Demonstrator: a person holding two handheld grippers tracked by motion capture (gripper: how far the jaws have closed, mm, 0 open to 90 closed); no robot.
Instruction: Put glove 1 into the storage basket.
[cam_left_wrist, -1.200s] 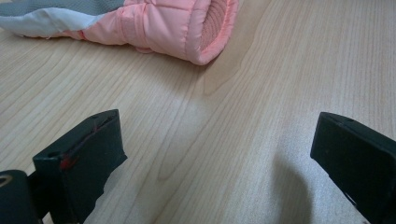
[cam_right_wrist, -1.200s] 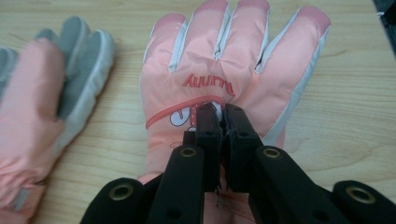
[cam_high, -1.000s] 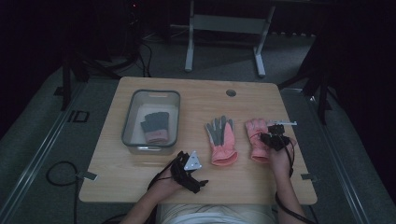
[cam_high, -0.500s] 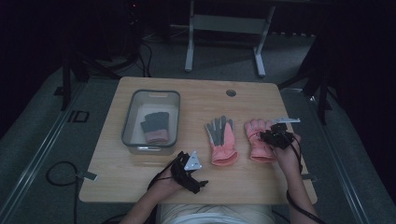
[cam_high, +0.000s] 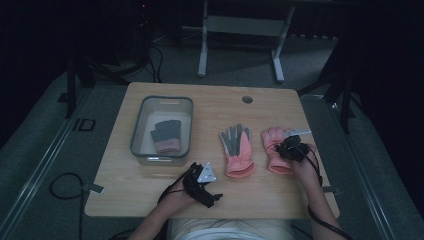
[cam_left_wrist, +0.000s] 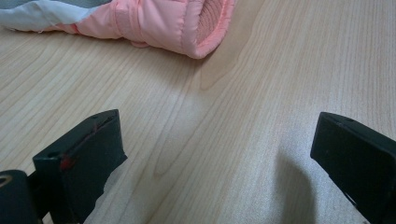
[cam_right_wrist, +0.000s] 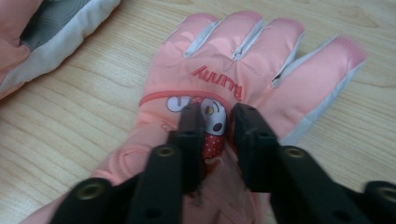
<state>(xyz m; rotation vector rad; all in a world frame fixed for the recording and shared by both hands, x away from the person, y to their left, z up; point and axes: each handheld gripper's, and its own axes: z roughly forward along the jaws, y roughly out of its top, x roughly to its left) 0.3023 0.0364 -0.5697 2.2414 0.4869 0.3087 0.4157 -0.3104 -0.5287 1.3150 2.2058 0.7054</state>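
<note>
Two pink gloves lie side by side on the wooden table (cam_high: 150, 195). One glove (cam_high: 237, 150) is palm up with grey pads. The other glove (cam_high: 272, 142) is back up and shows a bunny picture (cam_right_wrist: 212, 114). My right gripper (cam_high: 291, 149) points down onto that glove (cam_right_wrist: 243, 60). Its jaws (cam_right_wrist: 218, 119) have just been closing and stand narrowly apart, pinching a raised fold of the fabric at the picture. My left gripper (cam_high: 202, 185) rests near the front edge. It is open (cam_left_wrist: 217, 135) over bare wood, short of the palm-up glove's cuff (cam_left_wrist: 159, 23).
A clear plastic bin (cam_high: 137, 135) stands at the left of the table with a dark grey and pink glove (cam_high: 166, 136) inside. A round hole (cam_high: 247, 99) sits near the far edge. A metal stand and cables are on the floor beyond.
My right hand has shifted only slightly on the bunny glove. The left hand and both gloves stay where they were.
</note>
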